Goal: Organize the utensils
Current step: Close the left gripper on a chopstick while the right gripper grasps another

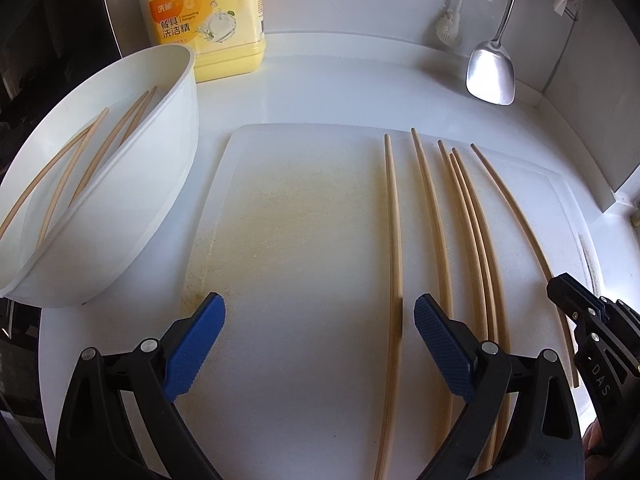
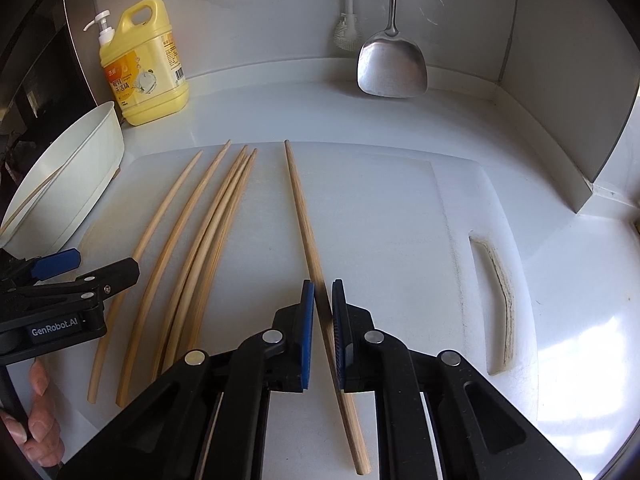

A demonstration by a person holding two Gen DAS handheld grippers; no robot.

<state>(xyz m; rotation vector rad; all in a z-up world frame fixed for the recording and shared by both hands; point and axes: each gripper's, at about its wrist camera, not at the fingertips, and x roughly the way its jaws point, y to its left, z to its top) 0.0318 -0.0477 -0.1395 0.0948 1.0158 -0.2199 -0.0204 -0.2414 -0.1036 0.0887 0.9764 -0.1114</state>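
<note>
Several wooden chopsticks (image 1: 472,232) lie side by side on a white cutting board (image 1: 304,216). More chopsticks (image 1: 92,152) lie in a white bowl (image 1: 132,208) at the left. My left gripper (image 1: 320,340) is open over the board, its right finger beside the leftmost chopstick (image 1: 394,240). My right gripper (image 2: 323,312) is closed around a single chopstick (image 2: 304,216) lying apart to the right of the others (image 2: 200,240). The right gripper also shows in the left wrist view (image 1: 592,320).
A yellow dish soap bottle (image 2: 148,68) stands at the back left. A steel spatula (image 2: 390,64) and a white brush (image 2: 348,28) hang on the back wall. The board has a handle slot (image 2: 500,300) at the right. A wall corner (image 2: 580,160) juts in at the right.
</note>
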